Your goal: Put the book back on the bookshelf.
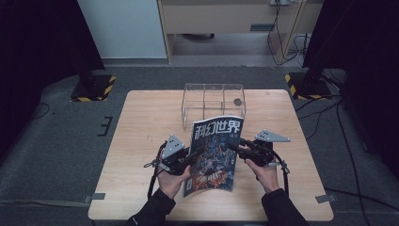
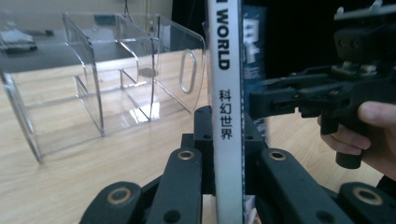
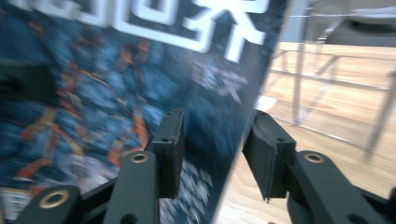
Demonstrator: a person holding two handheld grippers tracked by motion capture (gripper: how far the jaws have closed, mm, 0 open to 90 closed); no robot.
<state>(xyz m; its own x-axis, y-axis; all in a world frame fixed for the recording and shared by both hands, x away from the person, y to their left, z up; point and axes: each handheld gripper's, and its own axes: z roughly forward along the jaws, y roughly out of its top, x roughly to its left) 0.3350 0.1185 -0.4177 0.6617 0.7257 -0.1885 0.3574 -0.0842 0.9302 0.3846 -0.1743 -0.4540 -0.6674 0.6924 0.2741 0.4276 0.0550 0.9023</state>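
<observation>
Two grippers on upright blue glossy magazine (image 1: 214, 153): left gripper (image 2: 227, 154) fingers clamp spine, steadying it; right gripper (image 3: 215, 154) fingers wide astride opposite edge, clear acrylic divided box (image 1: 212, 101) just beyond, likely destination.

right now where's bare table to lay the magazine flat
Bare wood lies left of the left claw out to the table edge, and right of the right claw likewise. The middle is crowded: the magazine stands just before the clear organizer.
</observation>
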